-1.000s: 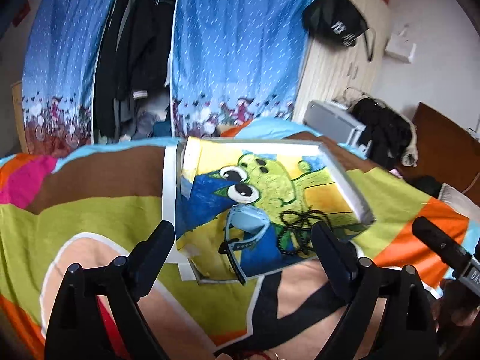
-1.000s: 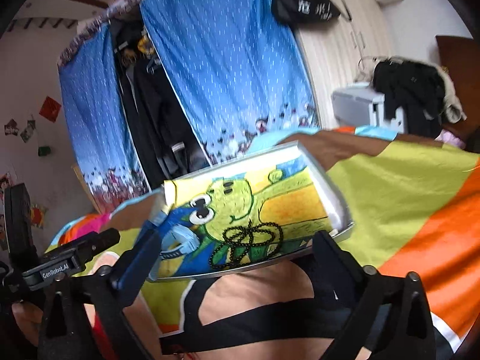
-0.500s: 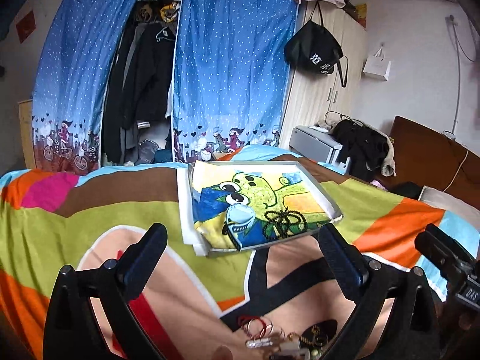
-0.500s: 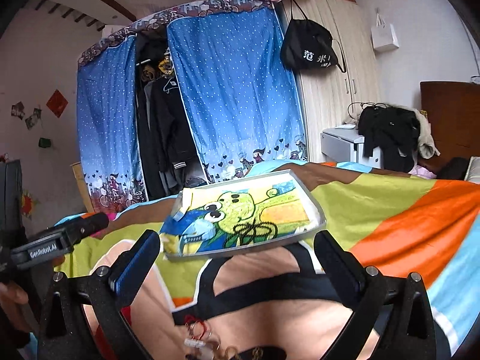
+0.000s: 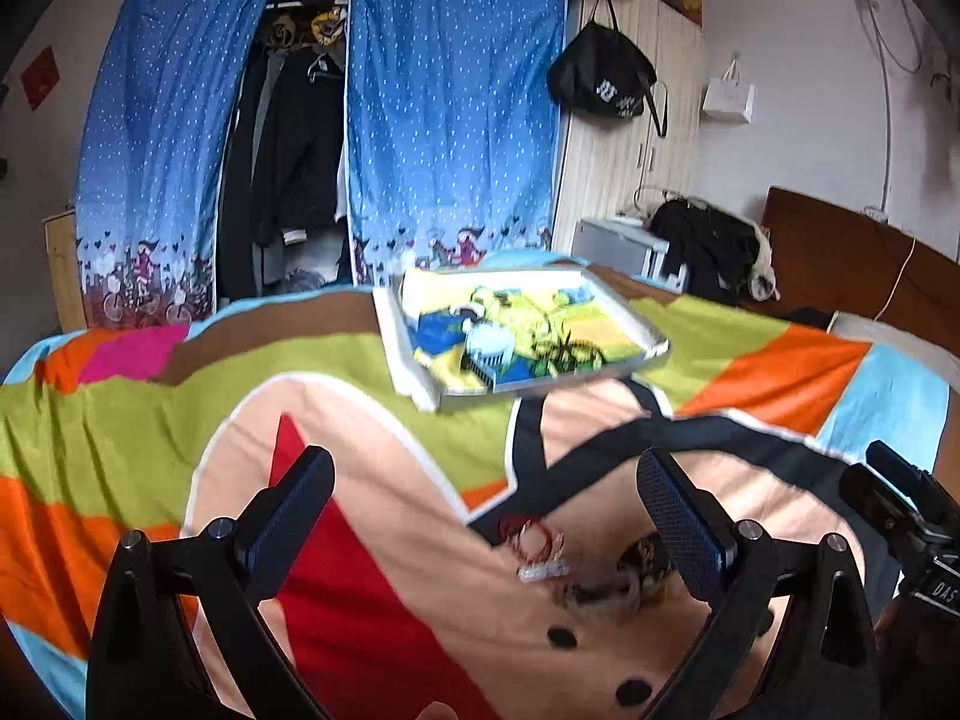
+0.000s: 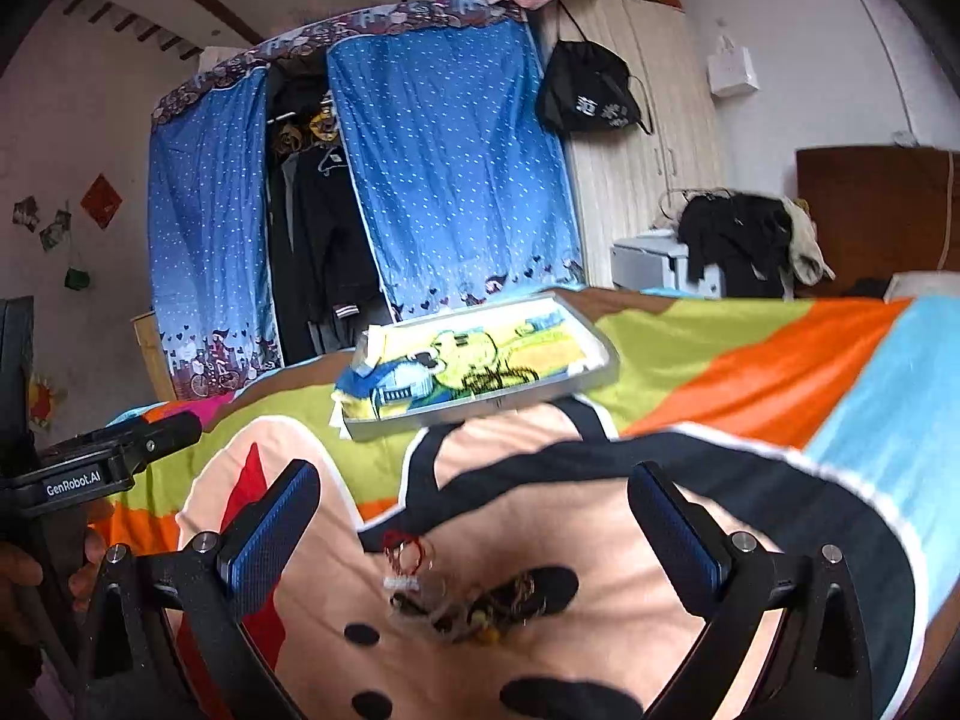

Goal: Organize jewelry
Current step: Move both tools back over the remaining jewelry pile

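Both the left claw [image 5: 483, 516] and right claw [image 6: 474, 516] are held wide and empty above the tangled jewelry pile [image 6: 468, 600] on the bed blanket [image 6: 690, 354]. Several linked pieces may be lifted together; the tray [image 6: 480, 405] lies well apart.

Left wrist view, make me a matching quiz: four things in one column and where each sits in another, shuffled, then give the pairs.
Things:
1. tray
2. black bead string
3. jewelry pile
4. black bag

Places:
A. hanging on the wardrobe
B. on the blanket between the open left gripper's fingers
C. lying inside the tray
D. on the blanket, farther from the camera than the pile

Pairs: 1-D, 2-C, 3-B, 4-A
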A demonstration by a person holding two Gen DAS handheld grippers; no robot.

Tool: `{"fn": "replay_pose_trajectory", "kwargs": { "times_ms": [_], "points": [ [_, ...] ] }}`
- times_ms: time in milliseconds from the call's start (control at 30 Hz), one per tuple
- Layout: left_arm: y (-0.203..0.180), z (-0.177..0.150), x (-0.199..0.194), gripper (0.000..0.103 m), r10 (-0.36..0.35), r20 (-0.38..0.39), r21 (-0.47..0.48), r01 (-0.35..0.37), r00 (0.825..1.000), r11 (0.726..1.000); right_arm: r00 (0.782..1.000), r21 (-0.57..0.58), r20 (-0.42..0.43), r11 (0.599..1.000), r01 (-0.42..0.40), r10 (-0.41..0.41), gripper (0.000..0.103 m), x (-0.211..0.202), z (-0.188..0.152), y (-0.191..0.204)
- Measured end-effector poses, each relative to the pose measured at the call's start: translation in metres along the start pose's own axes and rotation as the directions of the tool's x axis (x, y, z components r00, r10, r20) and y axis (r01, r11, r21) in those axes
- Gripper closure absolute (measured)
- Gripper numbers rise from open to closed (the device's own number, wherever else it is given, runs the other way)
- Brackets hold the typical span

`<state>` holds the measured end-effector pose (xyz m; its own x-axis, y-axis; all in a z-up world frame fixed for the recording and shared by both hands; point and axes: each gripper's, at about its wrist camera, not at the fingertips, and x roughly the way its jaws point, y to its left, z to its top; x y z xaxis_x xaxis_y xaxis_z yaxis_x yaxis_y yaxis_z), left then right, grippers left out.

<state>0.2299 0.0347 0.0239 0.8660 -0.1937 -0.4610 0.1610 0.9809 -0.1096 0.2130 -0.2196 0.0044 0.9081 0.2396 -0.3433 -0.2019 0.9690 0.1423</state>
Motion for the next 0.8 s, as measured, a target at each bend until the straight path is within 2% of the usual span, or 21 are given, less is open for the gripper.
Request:
{"fn": "replay_pose_trajectory", "kwargs": {
  "times_ms": [200,400,633,800],
  "points": [
    [0.001,-0.037,0.006,0.004,0.005,-0.077,0.023,-0.003,0.997,1.000,0.997,-0.029,-0.065,0.998,0.048,-0.049,0.000,-0.002,-0.031,0.003],
    [0.010,-0.071,0.018,0.004,-0.030,-0.137,-0.022,0.027,0.990,0.999,0.987,-0.007,-0.132,0.996,0.091,-0.092,0.000,0.005,-0.057,-0.005],
    [0.011,-0.087,0.038,0.004,-0.030,-0.196,0.002,0.031,0.980,1.000,0.973,-0.008,-0.204,0.994,0.111,-0.110,0.000,0.016,-0.080,-0.015],
    [0.008,-0.096,0.055,0.004,-0.101,-0.244,-0.015,0.100,0.965,0.995,0.961,-0.001,-0.265,0.996,0.088,-0.085,0.000,0.029,-0.093,-0.023]
  ]
}}
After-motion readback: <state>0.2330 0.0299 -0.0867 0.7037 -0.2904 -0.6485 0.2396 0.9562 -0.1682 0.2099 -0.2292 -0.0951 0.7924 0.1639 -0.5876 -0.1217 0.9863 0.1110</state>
